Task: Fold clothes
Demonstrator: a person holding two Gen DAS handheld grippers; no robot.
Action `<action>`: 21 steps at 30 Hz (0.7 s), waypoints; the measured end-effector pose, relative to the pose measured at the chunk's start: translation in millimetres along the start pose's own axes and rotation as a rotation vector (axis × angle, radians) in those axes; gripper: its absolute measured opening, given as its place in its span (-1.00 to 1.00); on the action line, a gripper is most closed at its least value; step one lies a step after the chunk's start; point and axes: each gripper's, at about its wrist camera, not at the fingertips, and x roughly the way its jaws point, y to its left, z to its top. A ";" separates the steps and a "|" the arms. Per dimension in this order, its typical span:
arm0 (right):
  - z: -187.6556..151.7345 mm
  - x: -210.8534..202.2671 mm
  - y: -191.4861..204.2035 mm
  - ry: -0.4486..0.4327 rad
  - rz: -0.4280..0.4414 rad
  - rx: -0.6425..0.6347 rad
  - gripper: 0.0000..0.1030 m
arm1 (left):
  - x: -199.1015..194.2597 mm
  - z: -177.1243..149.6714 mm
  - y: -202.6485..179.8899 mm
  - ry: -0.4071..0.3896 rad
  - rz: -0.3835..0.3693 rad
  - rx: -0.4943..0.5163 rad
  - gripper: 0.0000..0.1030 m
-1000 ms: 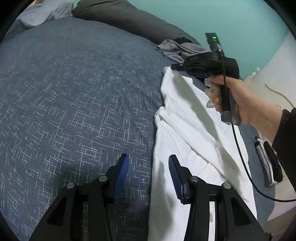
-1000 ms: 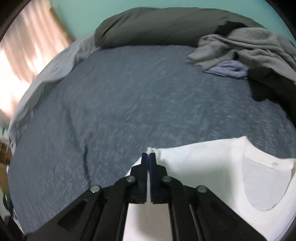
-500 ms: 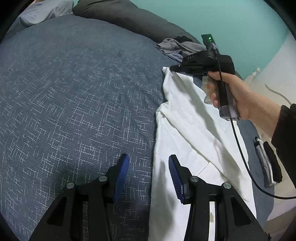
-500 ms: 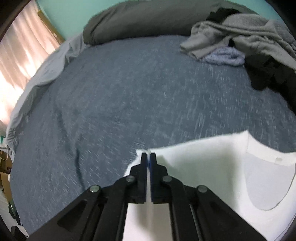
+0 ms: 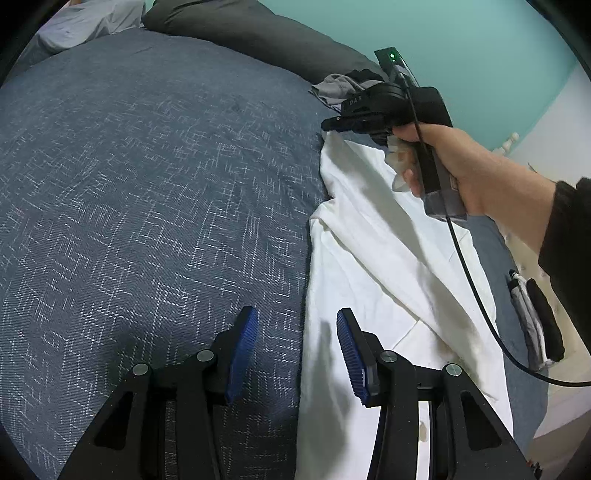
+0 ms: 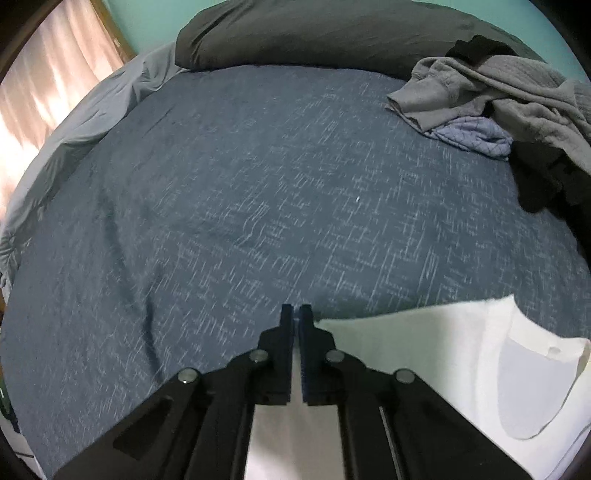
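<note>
Mid-fold: right gripper (image 6: 296,314) pinched on white T-shirt (image 5: 388,258) shoulder edge, lifted; left gripper (image 5: 293,347) wide apart, empty; next, lay fold flat

A dark blue woven bedspread (image 5: 147,206), matt and flecked with pale thread in a rough crosshatch, fills most of both frames. At the right of the left wrist view lies a white T-shirt (image 5: 388,266), soft smooth cotton creased into folds, its ribbed collar showing at lower right of the right wrist view. The left gripper (image 5: 295,350) is matt black plastic with round metal pivot pins and ridged blue rubbery pads (image 5: 242,350); the right gripper (image 6: 296,325) has the same finish. At upper right of the right wrist view sits a heap of grey knit clothes (image 6: 498,85). A smooth dark grey cloth pillow (image 6: 314,33) lies along the top.
</note>
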 end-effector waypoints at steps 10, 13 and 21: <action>4.9 5.8 -7.8 -0.043 -0.022 0.032 -0.97 | 1.1 -2.5 -2.1 0.011 -0.002 0.008 -0.06; 7.4 1.1 -10.9 -0.073 0.017 0.087 -0.97 | -0.3 -4.2 -3.4 0.012 -0.002 0.009 -0.06; -1.5 -43.9 -32.5 -0.153 0.076 0.125 -0.97 | -3.1 -5.1 -5.1 0.016 -0.001 0.018 -0.06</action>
